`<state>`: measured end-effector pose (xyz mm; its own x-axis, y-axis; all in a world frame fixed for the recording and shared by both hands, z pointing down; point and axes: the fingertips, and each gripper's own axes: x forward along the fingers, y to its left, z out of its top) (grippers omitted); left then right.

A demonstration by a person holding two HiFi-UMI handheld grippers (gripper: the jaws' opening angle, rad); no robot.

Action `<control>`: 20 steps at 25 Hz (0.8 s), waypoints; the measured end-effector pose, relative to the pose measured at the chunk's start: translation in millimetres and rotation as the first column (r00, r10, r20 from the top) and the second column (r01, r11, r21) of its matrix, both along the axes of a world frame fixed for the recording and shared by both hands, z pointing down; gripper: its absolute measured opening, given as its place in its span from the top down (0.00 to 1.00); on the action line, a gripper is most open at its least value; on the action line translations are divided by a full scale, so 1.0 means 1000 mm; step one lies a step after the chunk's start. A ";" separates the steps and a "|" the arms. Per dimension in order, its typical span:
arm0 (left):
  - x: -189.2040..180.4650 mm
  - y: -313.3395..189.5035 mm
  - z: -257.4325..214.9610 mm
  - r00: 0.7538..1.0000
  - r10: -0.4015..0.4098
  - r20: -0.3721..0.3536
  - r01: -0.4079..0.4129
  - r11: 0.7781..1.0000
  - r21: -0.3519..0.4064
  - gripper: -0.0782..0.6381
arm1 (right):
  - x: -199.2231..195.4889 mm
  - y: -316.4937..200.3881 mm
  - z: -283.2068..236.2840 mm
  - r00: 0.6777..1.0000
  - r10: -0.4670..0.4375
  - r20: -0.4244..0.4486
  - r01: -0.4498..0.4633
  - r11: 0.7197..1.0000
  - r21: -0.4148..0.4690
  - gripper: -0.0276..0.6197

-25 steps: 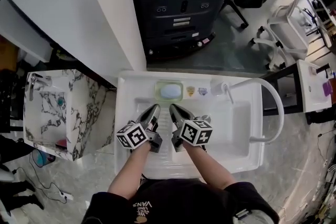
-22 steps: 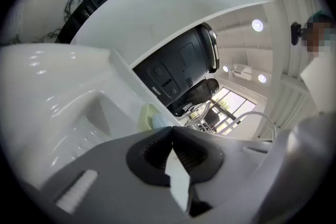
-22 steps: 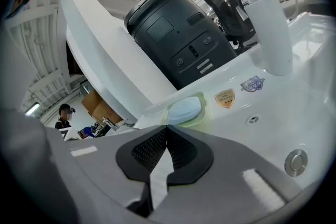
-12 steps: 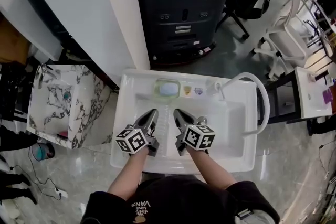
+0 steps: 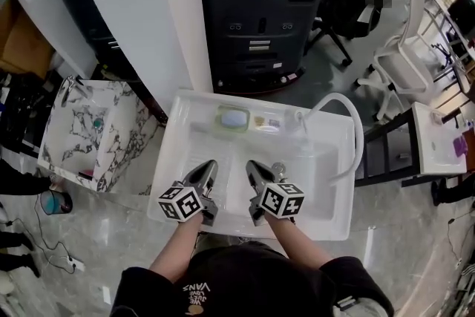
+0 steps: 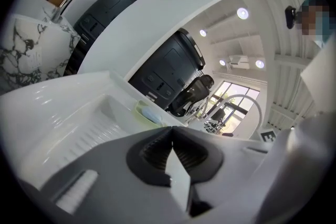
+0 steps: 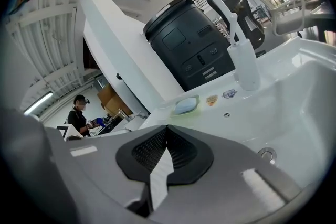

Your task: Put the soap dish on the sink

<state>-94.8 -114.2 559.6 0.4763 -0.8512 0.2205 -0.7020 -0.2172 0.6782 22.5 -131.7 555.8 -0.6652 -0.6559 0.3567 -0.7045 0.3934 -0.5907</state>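
The green soap dish [image 5: 221, 118] is sitting on the back ledge of the sink [image 5: 199, 113], a pale bar [image 5: 234, 117] lying in it. We are holding the left gripper [image 5: 208, 167] and right gripper [image 5: 253, 167] over the basin [image 5: 319, 174] — well apart from the dish, fingers pressing together on nothing.

White sink [image 5: 312, 182], green soap dish [image 5: 232, 118] on its back ledge

On my right gripper [image 7: 167, 127] cam I've got the jaws pinched together on nothing, looking across the white sink [image 7: 294, 86] at the green soap dish [image 7: 185, 106] on its back ledge, near the white tap [image 7: 245, 64].
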 end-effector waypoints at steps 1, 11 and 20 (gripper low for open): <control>0.001 0.004 -0.002 1.000 -0.003 0.009 0.003 1.000 0.006 0.82 | 0.003 0.004 -0.001 1.000 -0.005 -0.001 0.005 1.000 0.000 0.95; 0.023 0.042 -0.018 0.995 0.017 0.101 -0.023 0.998 0.053 0.82 | 0.021 0.045 -0.010 0.998 -0.070 0.005 0.070 0.997 0.020 0.95; 0.034 0.072 -0.022 0.989 0.015 0.147 -0.026 0.997 0.070 0.82 | 0.038 0.071 -0.007 0.992 -0.121 -0.026 0.121 0.992 0.020 0.95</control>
